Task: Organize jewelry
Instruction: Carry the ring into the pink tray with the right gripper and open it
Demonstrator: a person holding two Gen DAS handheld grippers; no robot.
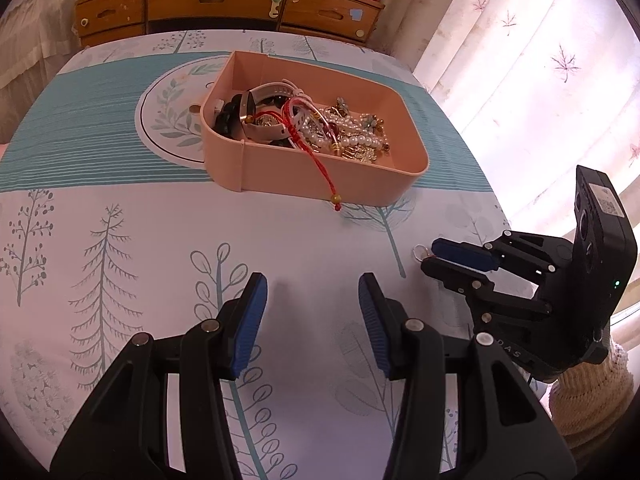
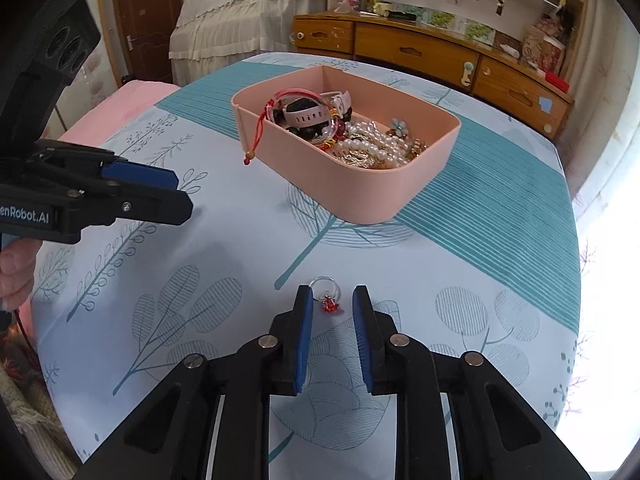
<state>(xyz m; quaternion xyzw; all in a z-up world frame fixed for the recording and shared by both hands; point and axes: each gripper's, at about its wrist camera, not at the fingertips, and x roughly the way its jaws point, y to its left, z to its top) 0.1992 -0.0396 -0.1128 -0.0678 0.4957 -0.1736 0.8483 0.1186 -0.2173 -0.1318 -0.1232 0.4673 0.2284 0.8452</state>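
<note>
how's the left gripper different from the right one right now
The left gripper has its jaws spread wide over bare tablecloth, with nothing between them. The right gripper has its jaws narrower, straddling a small ring with a red charm, not yet closed on it. Both have blue pads and hang low over the table.

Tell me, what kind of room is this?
Probably a bedroom at home. A wooden dresser with drawers stands behind the cloth-covered table, lace drapes hang nearby, and a pink box holds jewelry.
</note>
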